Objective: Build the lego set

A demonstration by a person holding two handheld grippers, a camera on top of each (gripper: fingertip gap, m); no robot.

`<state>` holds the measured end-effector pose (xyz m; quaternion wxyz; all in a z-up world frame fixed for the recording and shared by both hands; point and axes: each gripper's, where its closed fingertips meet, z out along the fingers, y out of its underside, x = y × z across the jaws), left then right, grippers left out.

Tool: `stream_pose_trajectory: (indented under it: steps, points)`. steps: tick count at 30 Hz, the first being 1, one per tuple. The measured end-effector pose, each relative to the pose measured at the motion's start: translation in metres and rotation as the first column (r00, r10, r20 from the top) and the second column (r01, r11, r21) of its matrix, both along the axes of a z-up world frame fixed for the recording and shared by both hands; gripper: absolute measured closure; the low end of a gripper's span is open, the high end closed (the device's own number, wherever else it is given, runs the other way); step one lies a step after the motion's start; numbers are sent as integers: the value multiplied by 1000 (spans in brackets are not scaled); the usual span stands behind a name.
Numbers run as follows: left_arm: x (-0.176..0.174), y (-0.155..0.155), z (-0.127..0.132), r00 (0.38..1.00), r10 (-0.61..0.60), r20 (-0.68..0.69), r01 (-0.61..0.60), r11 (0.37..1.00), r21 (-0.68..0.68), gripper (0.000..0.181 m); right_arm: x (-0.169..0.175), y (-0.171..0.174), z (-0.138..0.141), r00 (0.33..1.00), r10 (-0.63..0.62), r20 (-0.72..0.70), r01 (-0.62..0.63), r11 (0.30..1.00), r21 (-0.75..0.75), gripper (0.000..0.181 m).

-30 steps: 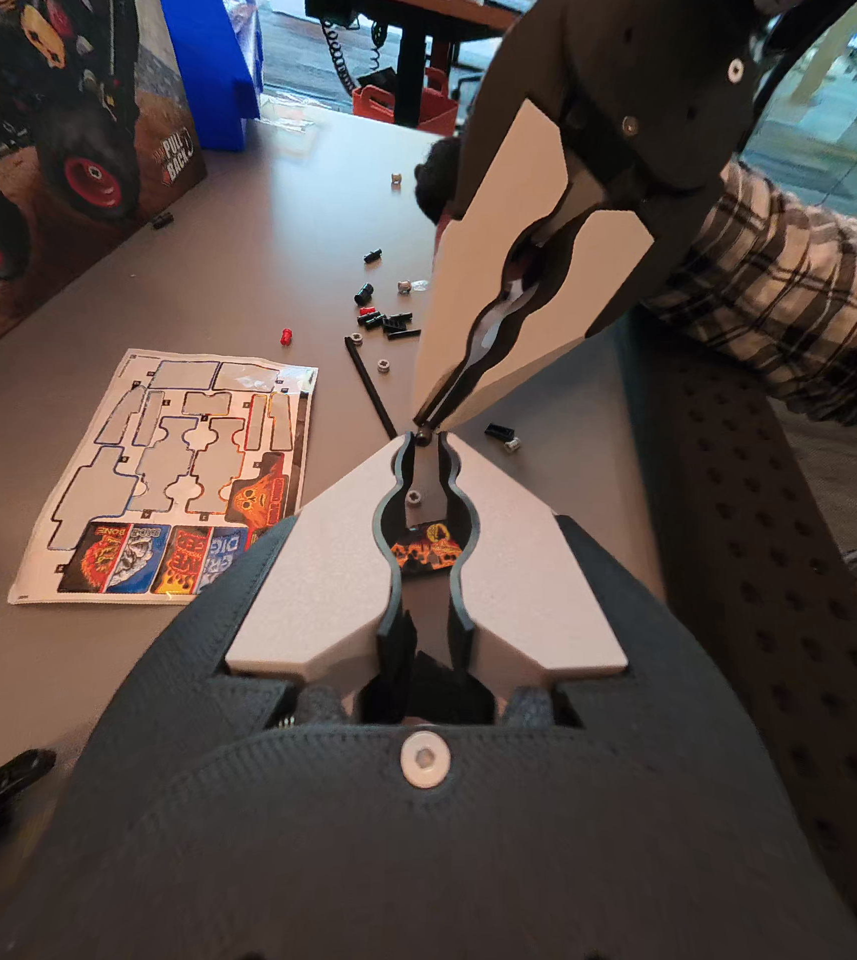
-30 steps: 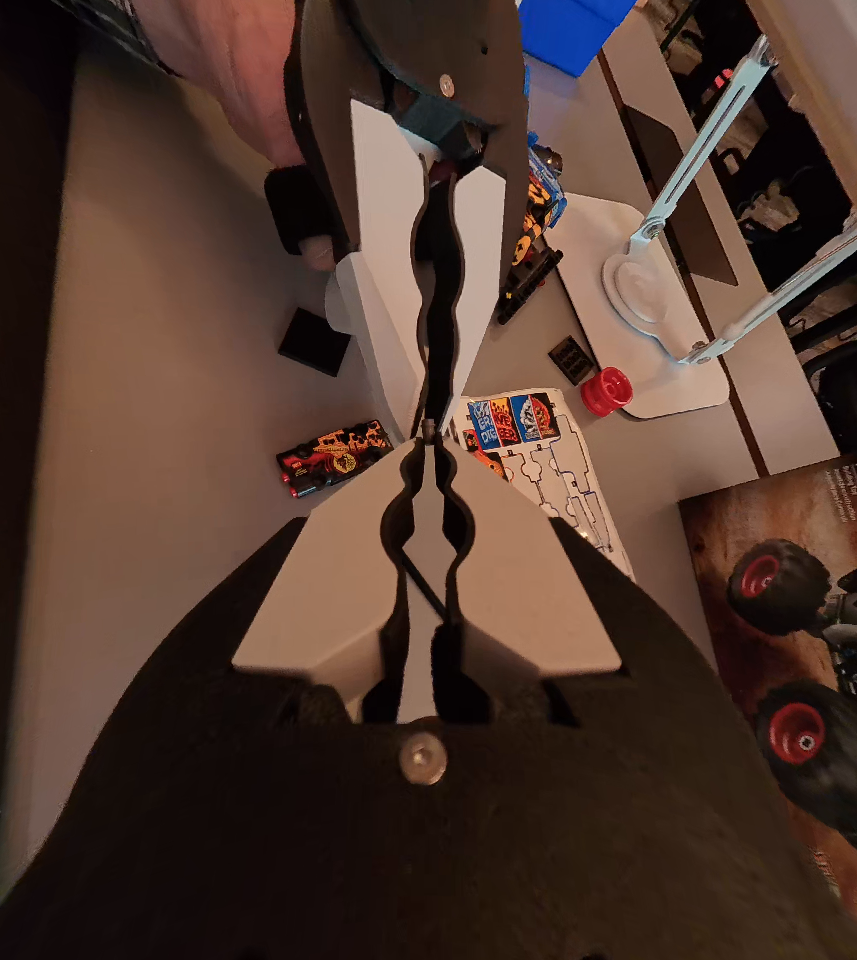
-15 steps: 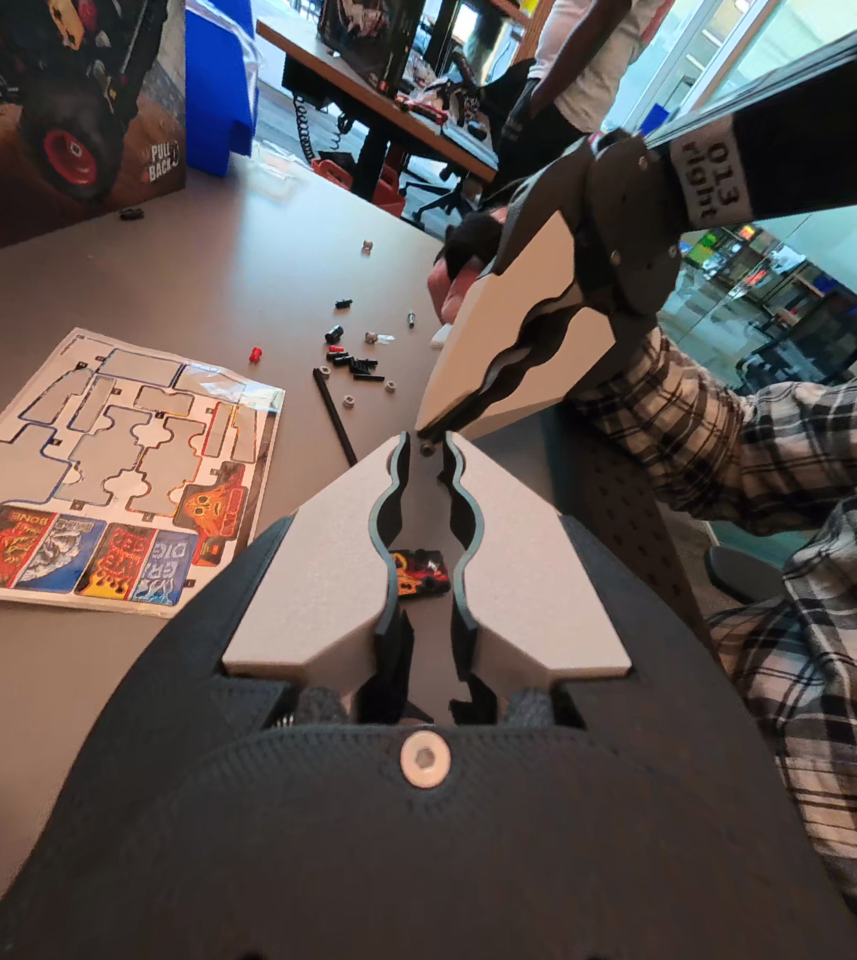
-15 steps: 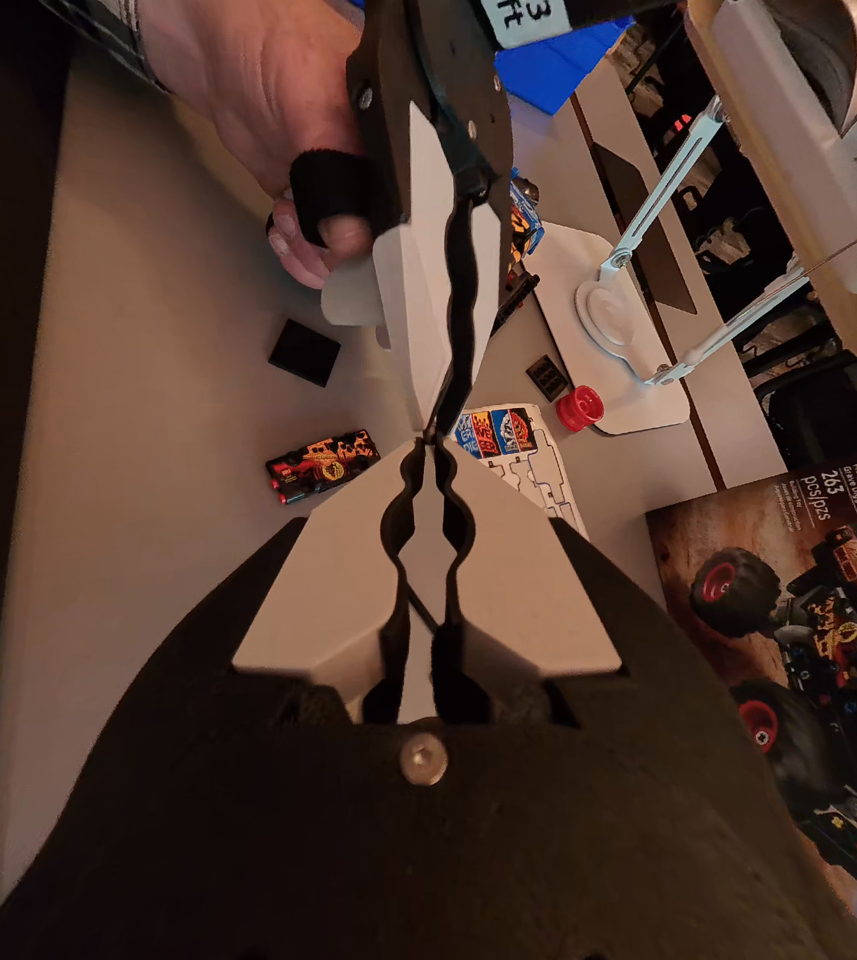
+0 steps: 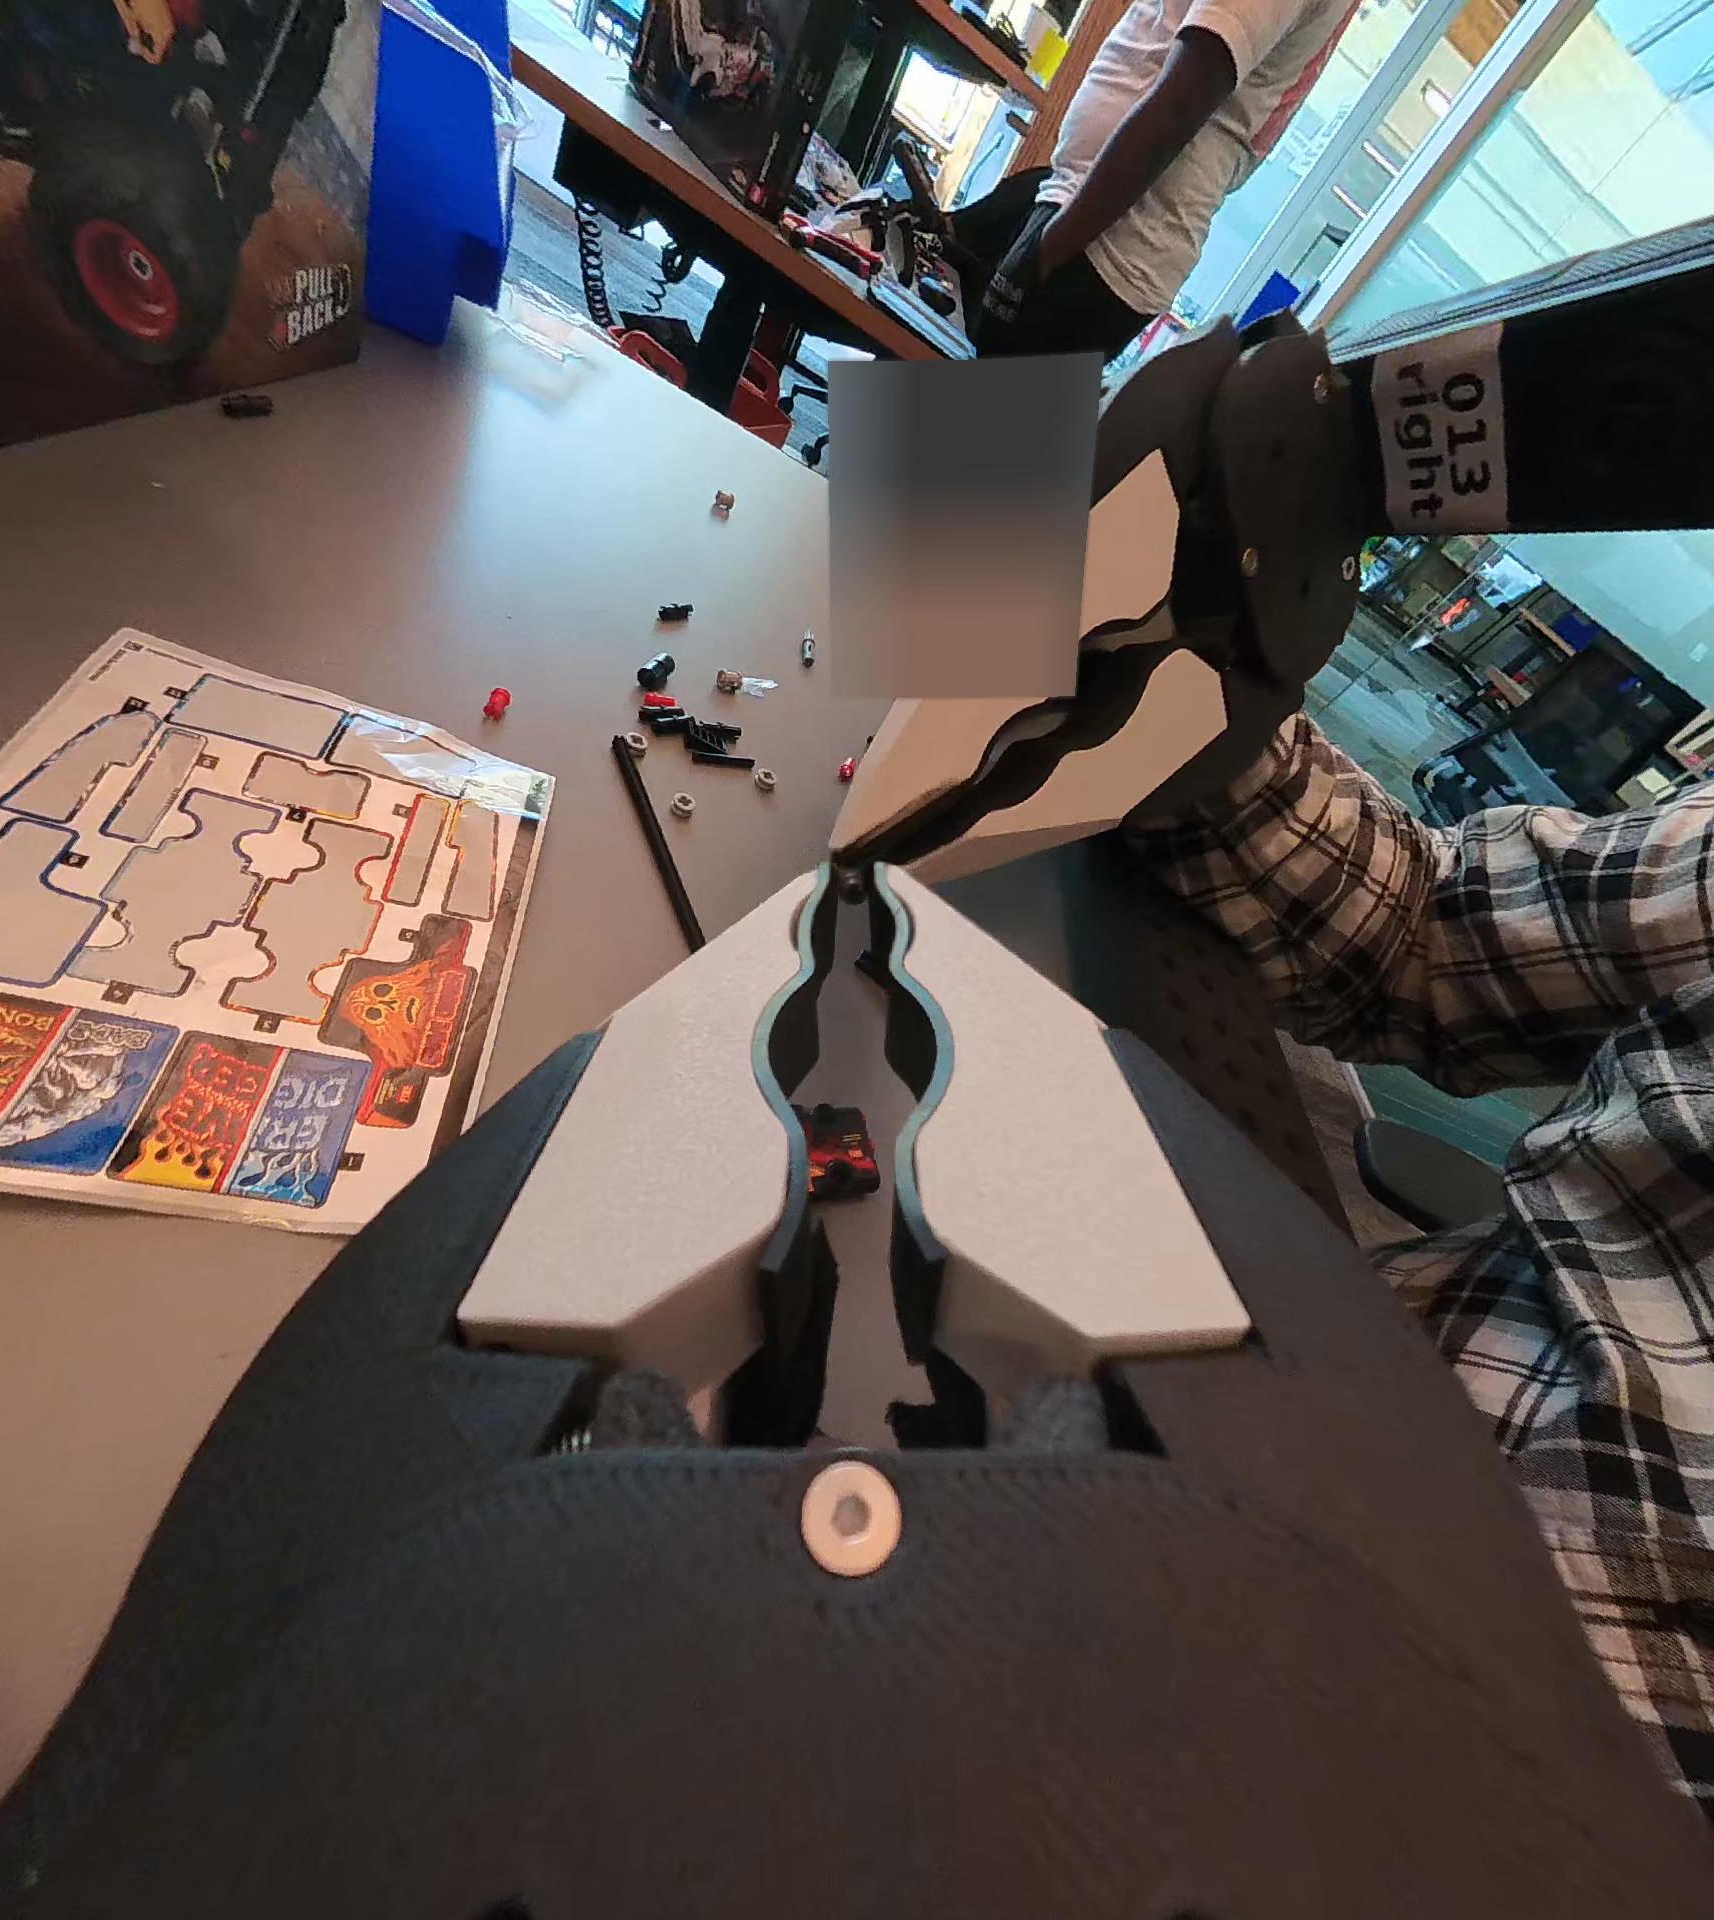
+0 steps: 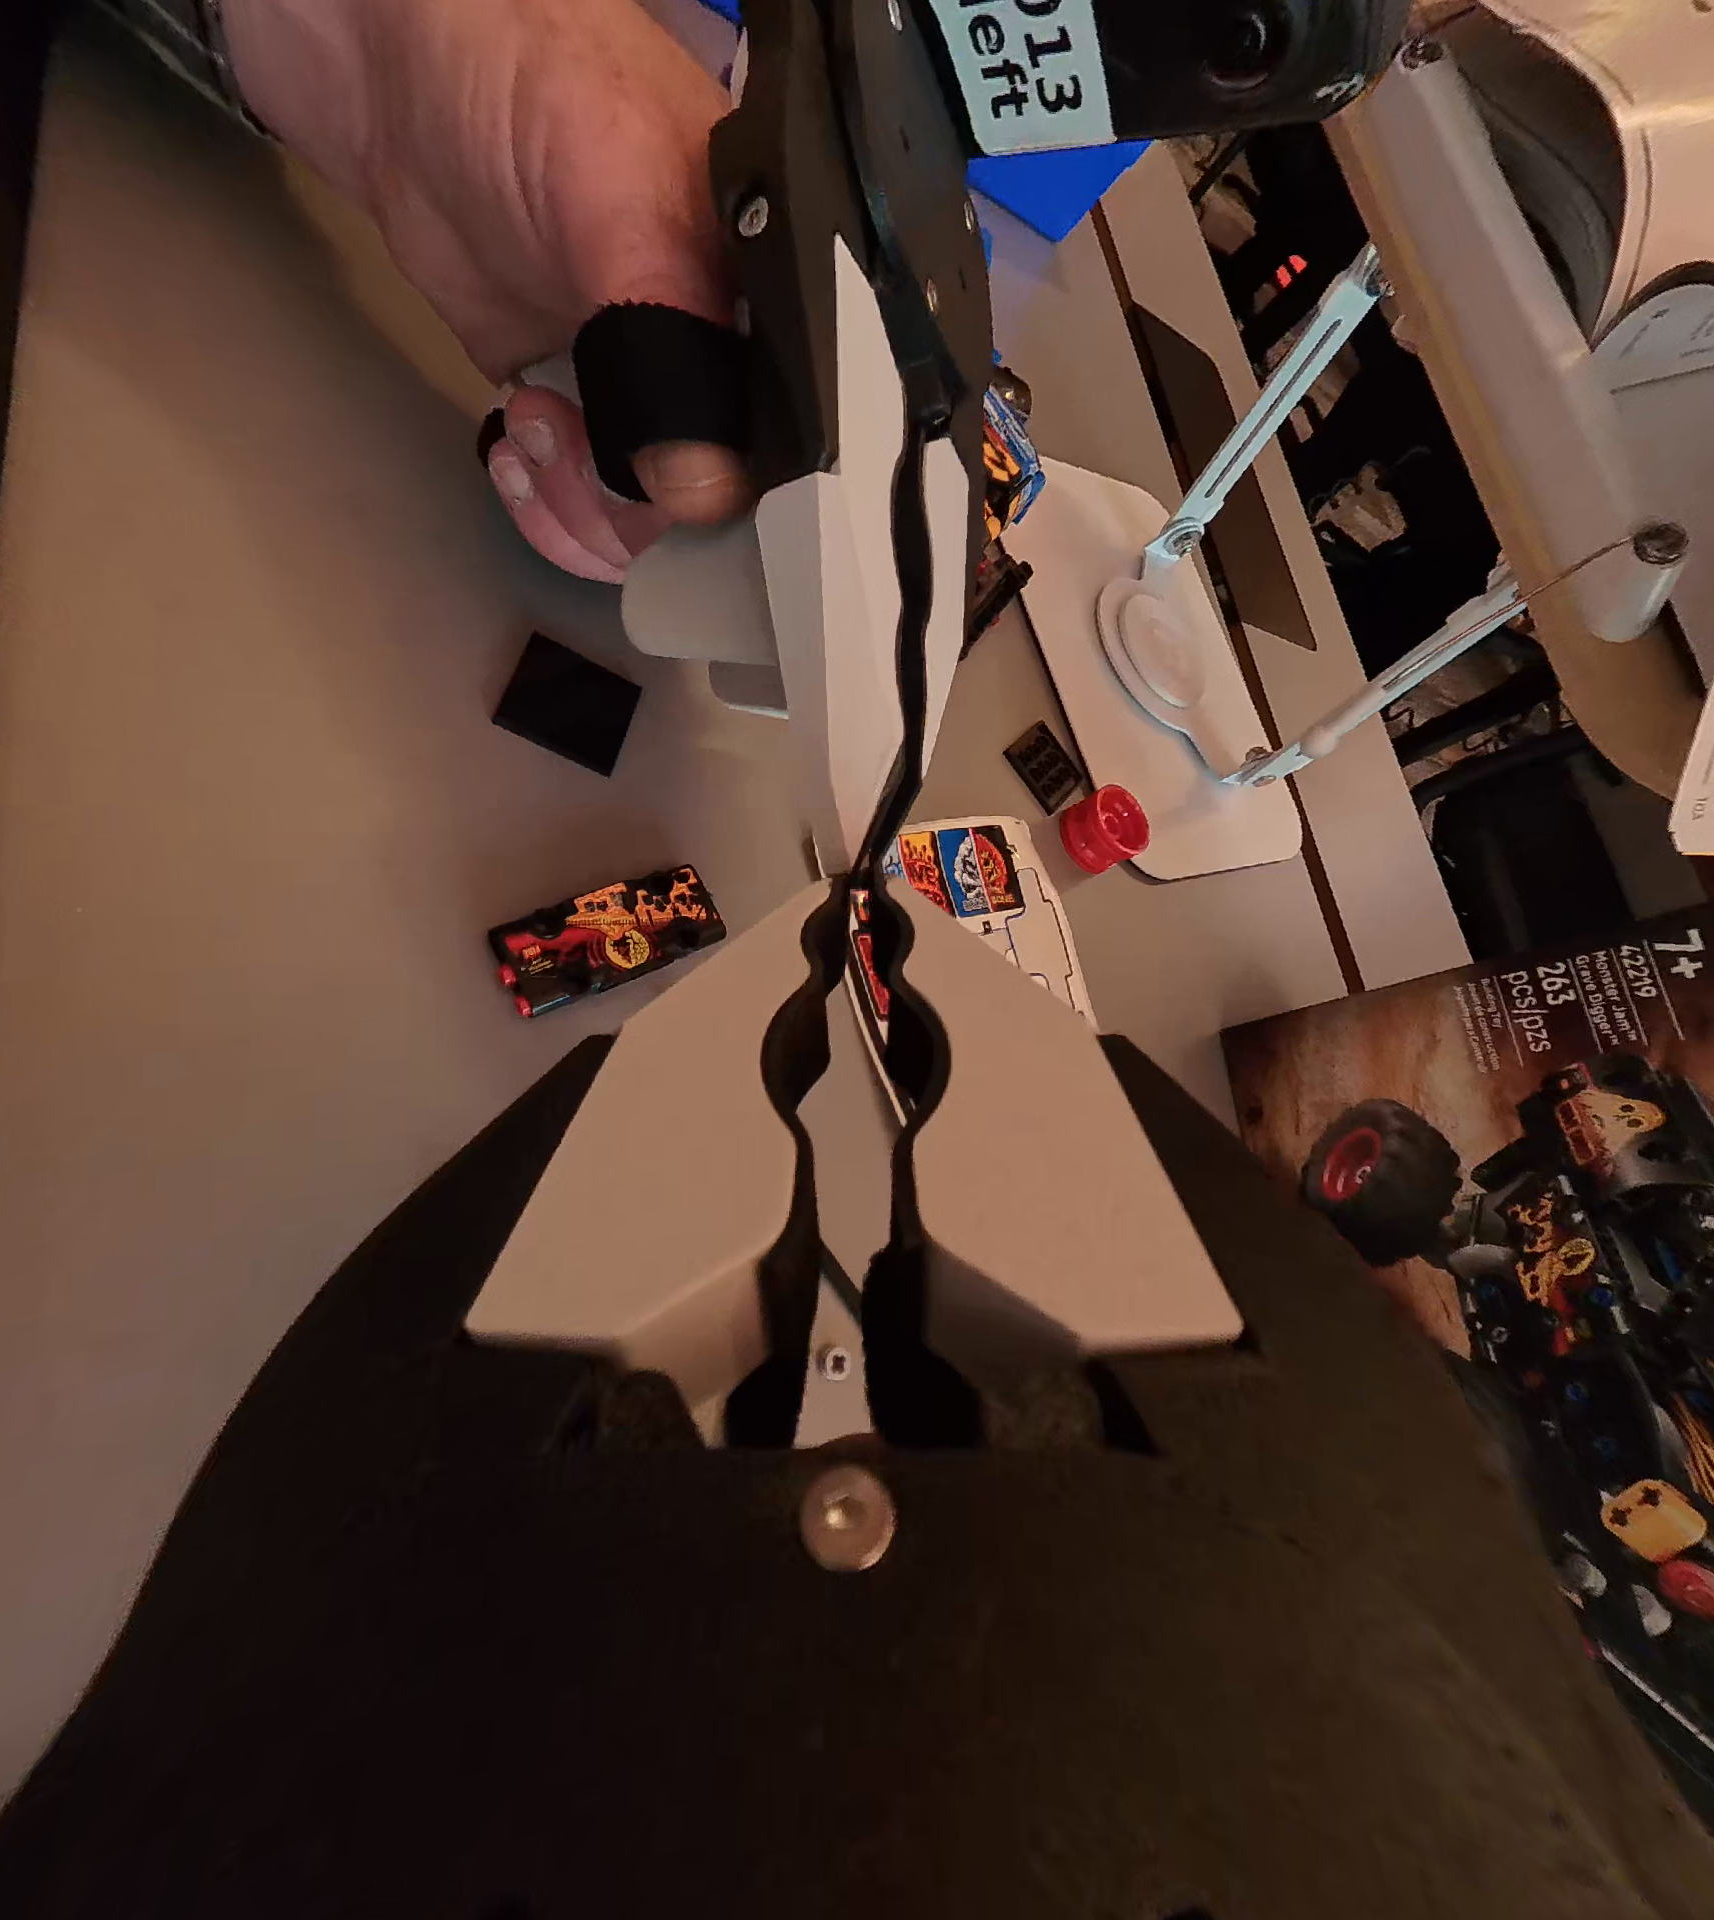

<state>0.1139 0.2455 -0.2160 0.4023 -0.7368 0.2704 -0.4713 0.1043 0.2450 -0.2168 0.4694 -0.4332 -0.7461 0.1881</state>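
Observation:
My left gripper [image 5: 849, 885] is shut on a tiny dark round Lego piece [image 5: 851, 883] held above the grey table [image 5: 365, 540]. My right gripper [image 6: 855, 891] is shut too; it comes in from the upper right of the left wrist view [image 5: 837, 858] and its tips touch that piece. I cannot tell whether it grips the piece. In the right wrist view the left gripper [image 6: 861, 871] hangs down from above, tip to tip. Below lie a flame-printed black panel [image 6: 609, 935] and a sticker sheet [image 5: 209, 935].
Loose small pieces [image 5: 697, 727] and a black axle [image 5: 655, 842] lie beyond the sheet. A black tile [image 6: 567, 701], a red wheel hub [image 6: 1102, 826] and a white lamp base [image 6: 1196, 675] sit farther off. The set's box [image 5: 105, 187] and a blue bin [image 5: 432, 177] stand at the back. The grippers are tip to tip, or close to it. Left tips and right tips are each some 11 centimeters from the black axle [image 5: 655, 842]. The right camera catches it too, in the right wrist view [image 6: 834, 1269].
Both grippers stayed shut and tip to tip. The left view tilted up, so more of the room shows. The right gripper swung lower toward the right; the left gripper's hand came closer in the right view.

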Motion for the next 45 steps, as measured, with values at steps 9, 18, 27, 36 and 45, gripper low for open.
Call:
stream_pose_trajectory:
  steps: [9,18,27,36,45]
  points:
    - [-2,0,1,1000,-7,-9,7,999,33,177,-2,0,1,1000,-3,-9,3,1000,6,177]
    - [-14,7,4,992,44,-119,-24,986,165,177,0,-8,-9,995,-54,83,76,953,-294,148]
    - [-25,15,-4,974,98,-202,-57,978,199,177,-6,-30,-68,927,-111,359,250,896,-368,134]
    - [-28,19,-4,970,120,-212,-75,976,206,177,-7,-25,-77,915,-121,384,243,926,-288,153]
    - [-27,17,-6,963,117,-243,-61,972,227,177,-3,-14,-76,911,-165,378,284,916,-283,146]
